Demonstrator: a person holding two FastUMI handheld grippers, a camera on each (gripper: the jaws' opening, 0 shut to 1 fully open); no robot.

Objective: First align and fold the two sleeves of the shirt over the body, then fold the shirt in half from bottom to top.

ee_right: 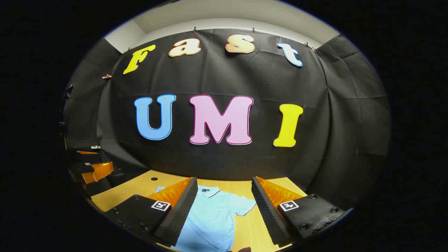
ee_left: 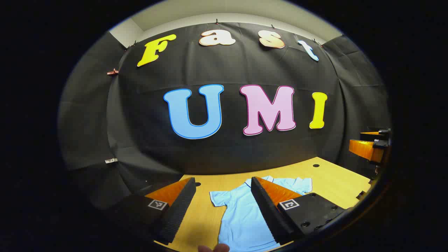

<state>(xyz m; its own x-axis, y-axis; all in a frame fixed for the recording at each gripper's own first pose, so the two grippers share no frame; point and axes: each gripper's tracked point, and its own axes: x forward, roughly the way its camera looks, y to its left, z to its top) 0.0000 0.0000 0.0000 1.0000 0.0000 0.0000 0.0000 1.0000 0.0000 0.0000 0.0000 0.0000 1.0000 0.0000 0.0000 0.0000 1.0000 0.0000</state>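
In the left gripper view, the left claw [ee_left: 224,206] is wide open and holds nothing. The light blue shirt [ee_left: 241,217] lies flat on the wooden counter [ee_left: 336,182] below it.

In the right gripper view, the right claw [ee_right: 224,206] is wide open too, empty, above the shirt [ee_right: 213,213].
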